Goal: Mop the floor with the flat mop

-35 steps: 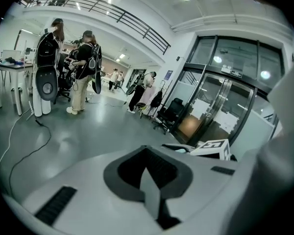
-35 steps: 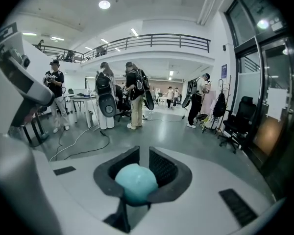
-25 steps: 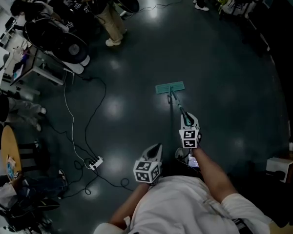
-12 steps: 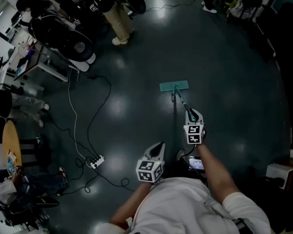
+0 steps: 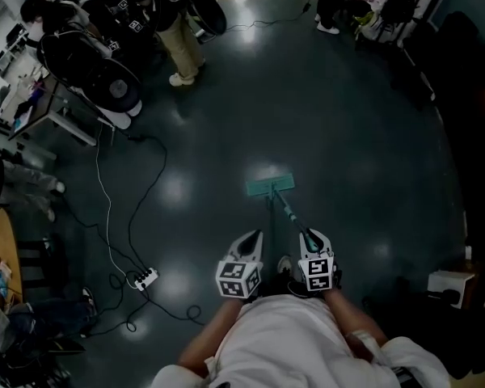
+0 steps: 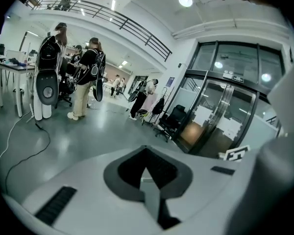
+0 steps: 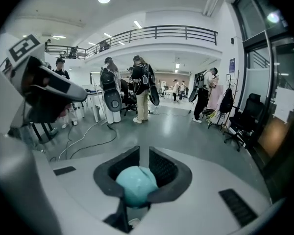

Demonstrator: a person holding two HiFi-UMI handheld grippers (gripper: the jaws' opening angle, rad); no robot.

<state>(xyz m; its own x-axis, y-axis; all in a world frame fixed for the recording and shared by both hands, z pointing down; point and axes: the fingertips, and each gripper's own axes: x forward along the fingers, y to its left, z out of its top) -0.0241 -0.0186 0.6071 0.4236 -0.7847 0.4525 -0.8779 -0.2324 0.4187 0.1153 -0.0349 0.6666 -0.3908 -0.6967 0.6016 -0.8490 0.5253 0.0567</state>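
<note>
From the head view, the flat mop's teal head point(image 5: 269, 186) lay flat on the dark floor point(image 5: 364, 136), ahead of the person in a white top. Its handle point(image 5: 287, 212) ran back and to the right into the right gripper point(image 5: 311, 239), which was held close in front of the body. The left gripper point(image 5: 253, 239) was just beside it, apart from the handle. A white power strip point(image 5: 145, 278) and loose cables point(image 5: 117, 208) lay on the floor well to the left, and a person in beige trousers point(image 5: 180, 43) stood far off

In the left gripper view, the left gripper point(image 6: 147, 173) had its jaws pressed together with nothing between them, pointing out over the pale floor towards glass doors point(image 6: 225, 116) and a black office chair point(image 6: 174, 121)

In the right gripper view, the right gripper point(image 7: 140, 154) was clamped on the rounded teal end of the handle point(image 7: 136, 186), which filled the space between the dark pads point(image 7: 162, 169). Beyond it, people with black bags point(image 7: 142, 89) stood under a railed balcony point(image 7: 157, 33)
</note>
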